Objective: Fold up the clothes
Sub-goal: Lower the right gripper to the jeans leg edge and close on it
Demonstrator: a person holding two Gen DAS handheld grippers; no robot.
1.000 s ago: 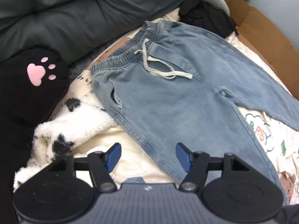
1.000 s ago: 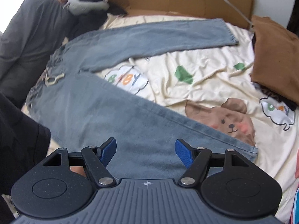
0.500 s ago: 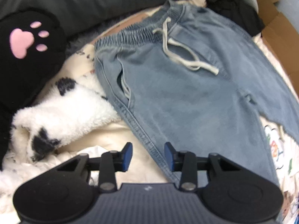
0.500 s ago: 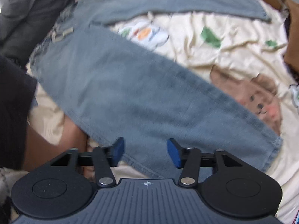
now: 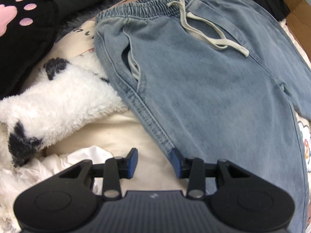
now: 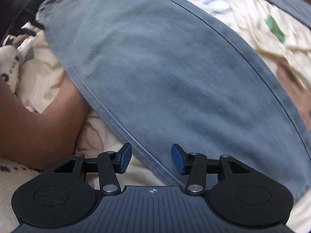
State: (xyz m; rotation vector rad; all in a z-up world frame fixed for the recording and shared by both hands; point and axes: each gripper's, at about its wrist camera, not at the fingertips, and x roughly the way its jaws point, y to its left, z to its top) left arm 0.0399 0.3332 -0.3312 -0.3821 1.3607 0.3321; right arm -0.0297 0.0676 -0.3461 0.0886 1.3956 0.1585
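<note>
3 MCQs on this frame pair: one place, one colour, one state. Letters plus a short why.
1. Where does the white fluffy plush lie relative to the jeans in the left wrist view?
A. on top of them
B. beside their left side seam
C. under the waistband

2. What colour is the drawstring?
A. off-white
B. red
C. black

3. How do the jaws of the right gripper stand?
A. clamped on the sheet
B. shut on nothing
C. apart, astride the jeans' side seam

Key: 1 B, the plush sits against the seam by the pocket. 2 A, the pale cord contrasts with the blue denim. 3 C, a gap shows between the blue pads, which have just been closing, with the seam running through it.
</note>
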